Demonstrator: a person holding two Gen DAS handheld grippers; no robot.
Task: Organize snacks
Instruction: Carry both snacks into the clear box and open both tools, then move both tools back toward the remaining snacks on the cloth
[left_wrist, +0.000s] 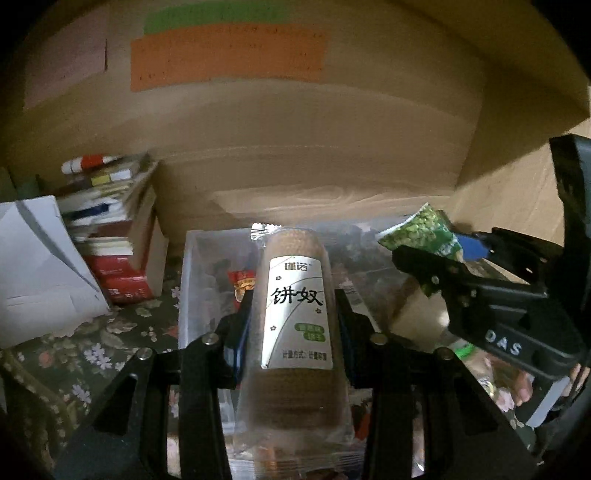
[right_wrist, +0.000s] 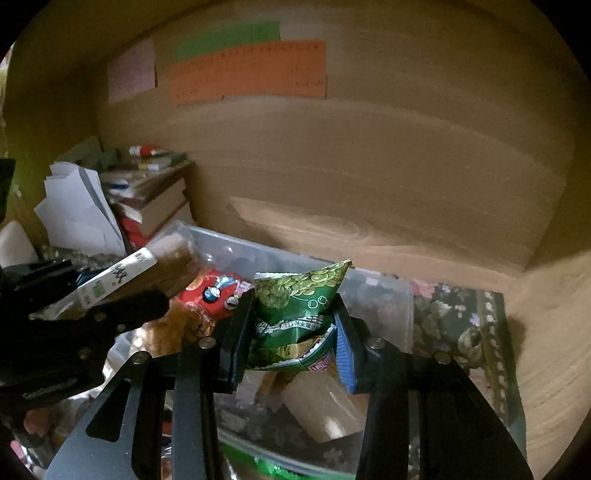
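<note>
Both grippers are loaded and up over the box! Left gripper (left_wrist: 293, 328) has its jaws clamped on the sides of a tall clear-wrapped stack of brown round biscuits with a white label (left_wrist: 295, 314), held lengthwise along the fingers, its far end poking out over the clear plastic storage box (left_wrist: 186, 280). Right gripper (right_wrist: 291, 339) pinches a crumpled green foil snack packet printed with peas (right_wrist: 295, 306), squeezed narrow between a black pad and a blue pad, the packet's corner sticking up. Beneath them the box already holds a red cartoon-printed snack bag (right_wrist: 210, 291) and some pale packets (hard to name in this gloom), all sitting on a dark floral tablecloth (left_wrist: 110, 332) with a stack of books (left_wrist: 114, 221) off to the left against the cardboard wall (right_wrist: 369, 166). My read: this is the drop-in step. To do it well, bring the biscuit stack down flat along one wall of the box instead of releasing it from height, since those rounds look brittle. Keep the two tools apart, they're near each other now, and settle the green packet into a free gap before opening.
</note>
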